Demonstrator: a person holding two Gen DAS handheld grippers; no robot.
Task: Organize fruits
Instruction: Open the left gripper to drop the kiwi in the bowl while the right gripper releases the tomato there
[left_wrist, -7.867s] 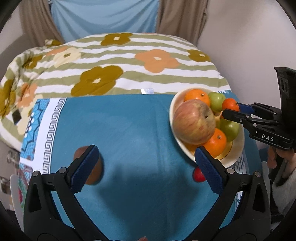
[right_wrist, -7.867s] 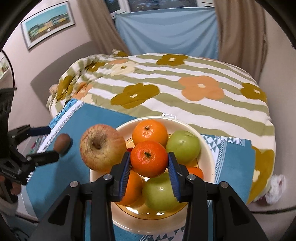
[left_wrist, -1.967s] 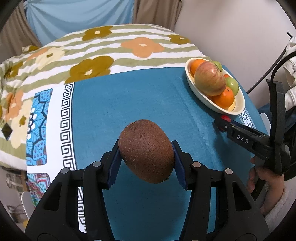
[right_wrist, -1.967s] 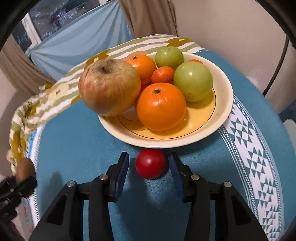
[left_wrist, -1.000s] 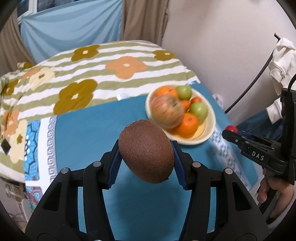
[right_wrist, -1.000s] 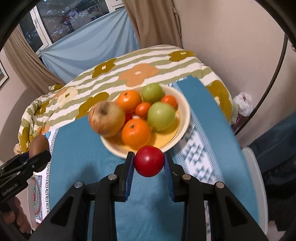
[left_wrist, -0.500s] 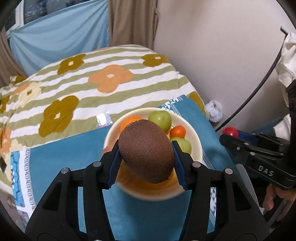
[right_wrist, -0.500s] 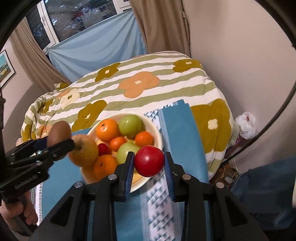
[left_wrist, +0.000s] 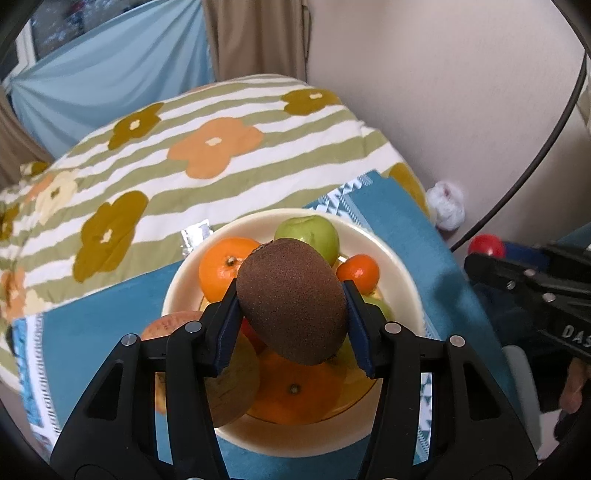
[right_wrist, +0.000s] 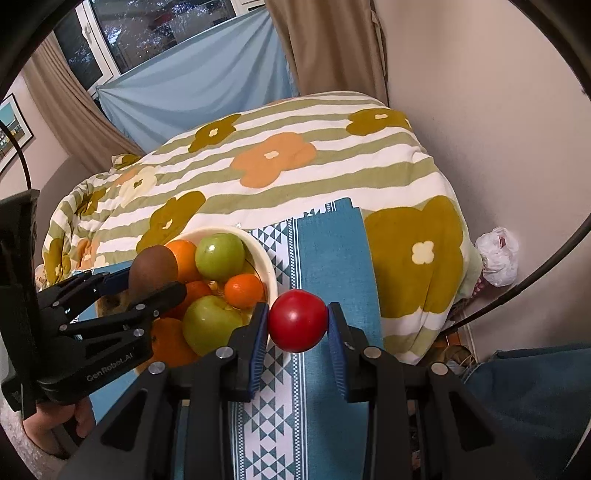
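Note:
My left gripper (left_wrist: 291, 314) is shut on a brown kiwi (left_wrist: 291, 299) and holds it just above the cream fruit bowl (left_wrist: 402, 280). The bowl holds oranges (left_wrist: 225, 267), green apples (left_wrist: 310, 232) and a large red-yellow apple (left_wrist: 229, 376). My right gripper (right_wrist: 297, 321) is shut on a small red fruit (right_wrist: 297, 320) and holds it above the blue cloth, to the right of the bowl (right_wrist: 267, 269). The kiwi also shows in the right wrist view (right_wrist: 153, 271), over the bowl's left side. The red fruit shows in the left wrist view (left_wrist: 485, 246).
The bowl stands on a blue patterned cloth (right_wrist: 332, 251) at the edge of a striped floral quilt (left_wrist: 221, 155). A wall is close on the right. A white crumpled bag (right_wrist: 496, 258) lies on the floor by a black cable (left_wrist: 532, 162).
My left gripper has moved with the kiwi closer over the bowl. My right gripper has carried the red fruit to the right of the bowl, off its front edge.

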